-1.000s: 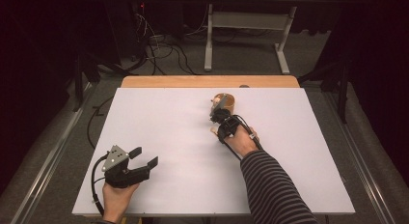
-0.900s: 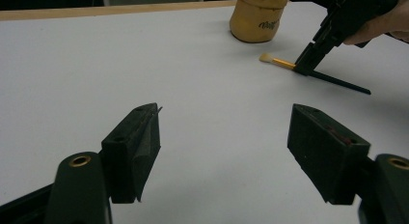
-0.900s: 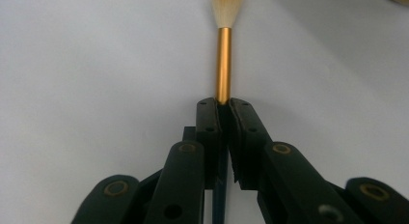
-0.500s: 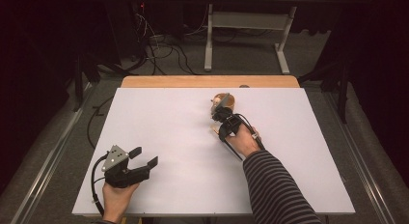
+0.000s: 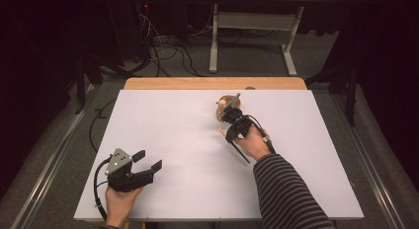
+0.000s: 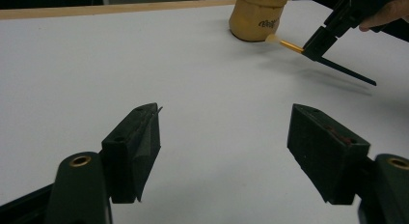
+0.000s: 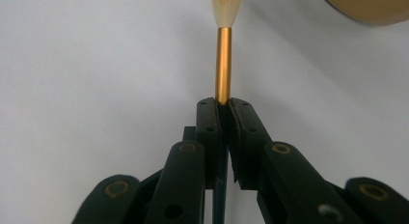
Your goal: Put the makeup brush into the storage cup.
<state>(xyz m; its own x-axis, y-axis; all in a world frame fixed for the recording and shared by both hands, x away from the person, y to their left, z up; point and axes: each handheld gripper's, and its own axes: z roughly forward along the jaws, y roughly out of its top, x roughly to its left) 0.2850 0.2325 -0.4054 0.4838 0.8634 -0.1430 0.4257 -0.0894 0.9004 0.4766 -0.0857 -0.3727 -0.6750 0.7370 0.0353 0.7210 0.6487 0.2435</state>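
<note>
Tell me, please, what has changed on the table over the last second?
Hardly anything. The right gripper, jaws shut on the brush, has edged slightly nearer the tan jar, brush tip beside it. The left gripper rests open at the near left of the white table as before, and the jar has not moved.

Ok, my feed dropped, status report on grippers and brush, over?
Right gripper shut on gold-ferruled, pale-bristled brush. Left gripper open, idle. Tan jar just beyond bristles. Nothing in between.
</note>
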